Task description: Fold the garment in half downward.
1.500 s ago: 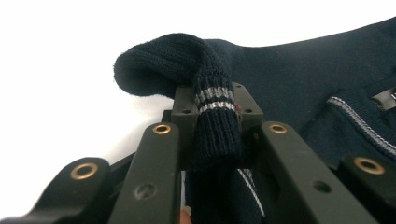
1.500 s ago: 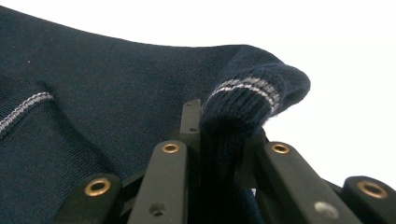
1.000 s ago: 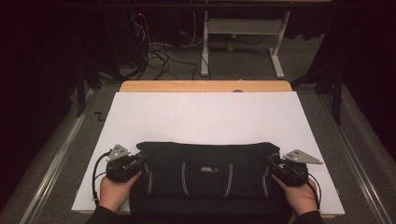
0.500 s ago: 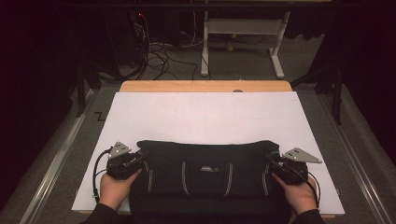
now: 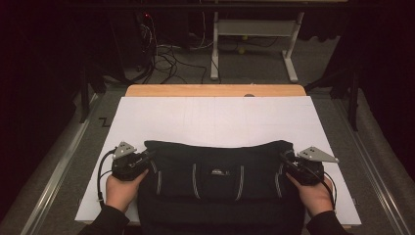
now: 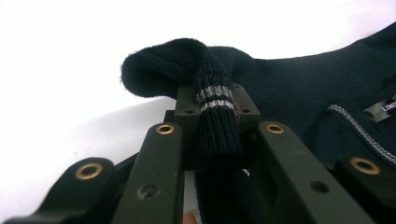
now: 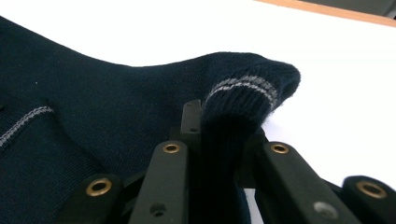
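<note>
Count on my desk [image 5: 215,90]: one dark knitted garment [image 5: 220,181], bearing four pale stripes across its front and one small label at the middle. One white sheet [image 5: 215,122] covers the desk. I hold two hand-held grippers, one left hand-held gripper [image 5: 147,159] and one right hand-held gripper [image 5: 285,160], each with two jaws, each carrying one grey plate.

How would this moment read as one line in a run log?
left gripper: shut on sweater cuff | right gripper: shut on other cuff | sweater: flat on white sheet
</note>
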A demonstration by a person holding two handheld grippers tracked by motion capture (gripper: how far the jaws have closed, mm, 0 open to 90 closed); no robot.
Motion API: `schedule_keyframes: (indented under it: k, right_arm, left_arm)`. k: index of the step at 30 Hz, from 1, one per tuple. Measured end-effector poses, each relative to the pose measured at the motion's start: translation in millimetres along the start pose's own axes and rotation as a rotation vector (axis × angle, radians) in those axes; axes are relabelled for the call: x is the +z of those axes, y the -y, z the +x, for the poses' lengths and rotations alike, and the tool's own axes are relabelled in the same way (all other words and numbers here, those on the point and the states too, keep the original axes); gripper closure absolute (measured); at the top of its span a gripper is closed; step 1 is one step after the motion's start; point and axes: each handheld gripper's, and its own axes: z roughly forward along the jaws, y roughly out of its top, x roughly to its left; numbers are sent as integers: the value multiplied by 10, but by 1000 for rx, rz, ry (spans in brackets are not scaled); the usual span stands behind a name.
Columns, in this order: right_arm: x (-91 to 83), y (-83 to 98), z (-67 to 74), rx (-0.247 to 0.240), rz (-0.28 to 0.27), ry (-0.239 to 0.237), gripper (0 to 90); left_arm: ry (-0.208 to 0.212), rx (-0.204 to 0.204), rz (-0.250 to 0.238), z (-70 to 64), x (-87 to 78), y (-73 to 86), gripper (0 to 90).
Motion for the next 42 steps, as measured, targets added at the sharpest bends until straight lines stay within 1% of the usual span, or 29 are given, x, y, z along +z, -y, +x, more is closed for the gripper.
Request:
schedule_keyframes:
  k: [1, 3, 6, 9, 11, 14, 16, 18, 19, 21, 24, 26, 27, 30, 32, 33, 35, 36, 38, 40, 41, 42]
  right_arm:
    - [10, -15, -9, -5, -1, 3, 791]
    - [30, -46, -19, 2, -1, 7, 791]
    - [57, -106, -41, -2, -10, 17, 791]
    - [97, -171, -66, -2, -10, 28, 790]
    - [131, -222, -86, -7, -13, 36, 790]
    - [185, -308, -117, -7, -16, 43, 789]
    - [233, -367, -134, -15, -18, 51, 789]
    - [290, -426, -152, -16, -19, 67, 789]
    - [322, -458, -167, -16, -19, 76, 789]
    - [383, -528, -192, -9, -24, 89, 789]
    - [463, -648, -206, -21, -35, 103, 788]
    - [519, -721, -198, -48, -35, 115, 786]
    - [546, -750, -194, -59, -35, 122, 785]
    - [661, -797, -200, -61, -9, 126, 776]
    - [760, -788, -205, -62, 14, 129, 774]
    - [815, -771, -209, -60, 31, 133, 771]
    - [916, -726, -228, -47, 70, 133, 763]
    - [958, -704, -239, -35, 88, 134, 754]
    - [1016, -672, -269, -16, 104, 141, 701]
    - [1021, -655, -310, 30, 112, 138, 596]
    - [1001, -646, -333, 52, 112, 136, 534]
    - [974, -637, -353, 65, 113, 135, 490]
  left_arm:
    - [-7, -2, -1, 9, 6, -24, 746]
    - [-13, -4, -2, 25, 14, -86, 746]
    - [-30, 12, -4, 31, 34, -190, 746]
    - [-46, 9, -11, 59, 80, -303, 746]
    - [-63, 17, -4, 78, 126, -381, 745]
    - [-85, 11, 0, 119, 195, -481, 745]
    - [-100, -1, -10, 153, 235, -543, 745]
    - [-112, -14, -17, 199, 273, -604, 745]
    - [-123, -14, -18, 222, 291, -631, 744]
    - [-130, -25, -18, 267, 330, -684, 744]
    - [-153, -18, -17, 293, 394, -739, 743]
    - [-166, -17, -15, 312, 437, -744, 742]
    - [-168, -26, -9, 327, 463, -736, 741]
    - [-168, -57, 27, 387, 567, -685, 733]
    - [-174, -50, 66, 406, 648, -641, 728]
    - [-175, -53, 70, 413, 680, -617, 725]
    - [-152, -97, 63, 443, 730, -584, 712]
    - [-141, -115, 65, 460, 752, -572, 687]
    - [-132, -145, 88, 504, 775, -553, 586]
    - [-117, -180, 95, 560, 757, -522, 476]
    - [-129, -187, 94, 579, 732, -503, 429]
    - [-134, -196, 97, 597, 705, -488, 397]
